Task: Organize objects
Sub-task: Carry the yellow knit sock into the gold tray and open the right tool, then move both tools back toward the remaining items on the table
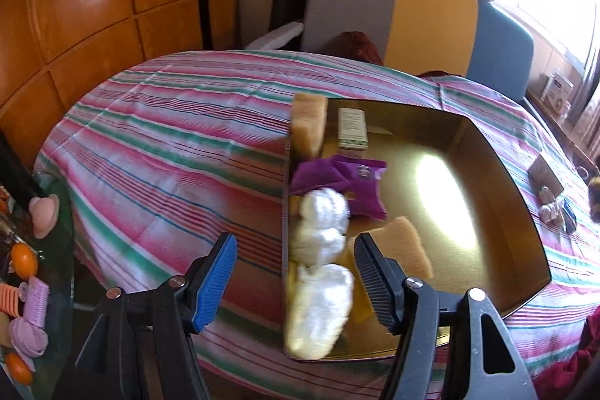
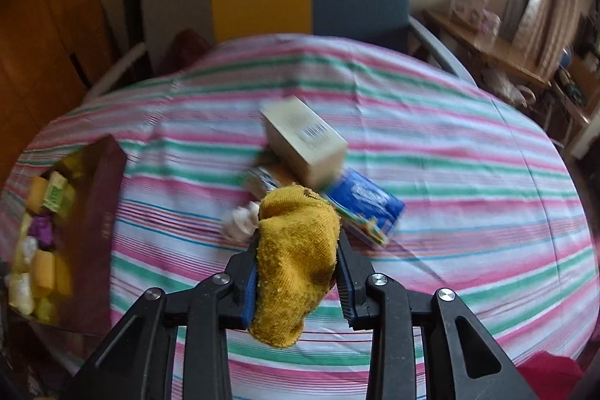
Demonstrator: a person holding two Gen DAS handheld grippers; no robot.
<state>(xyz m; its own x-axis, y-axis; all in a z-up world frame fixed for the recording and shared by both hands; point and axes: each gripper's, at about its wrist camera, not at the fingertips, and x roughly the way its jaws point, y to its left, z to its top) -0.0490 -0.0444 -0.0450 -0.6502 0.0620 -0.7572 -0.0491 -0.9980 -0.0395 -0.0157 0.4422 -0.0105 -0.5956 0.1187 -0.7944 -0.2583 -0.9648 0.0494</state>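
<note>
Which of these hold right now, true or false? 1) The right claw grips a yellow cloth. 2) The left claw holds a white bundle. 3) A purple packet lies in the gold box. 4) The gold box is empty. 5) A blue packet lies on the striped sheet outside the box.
1) True: the right claw is clamped on the yellow cloth.
2) False: the left claw is open with nothing between its pads; the white bundle lies in the box beyond it.
3) True: the purple packet lies in the gold box.
4) False: it holds sponges, bundles and packets.
5) True: the blue packet lies on the striped sheet, beside a carton.
</note>
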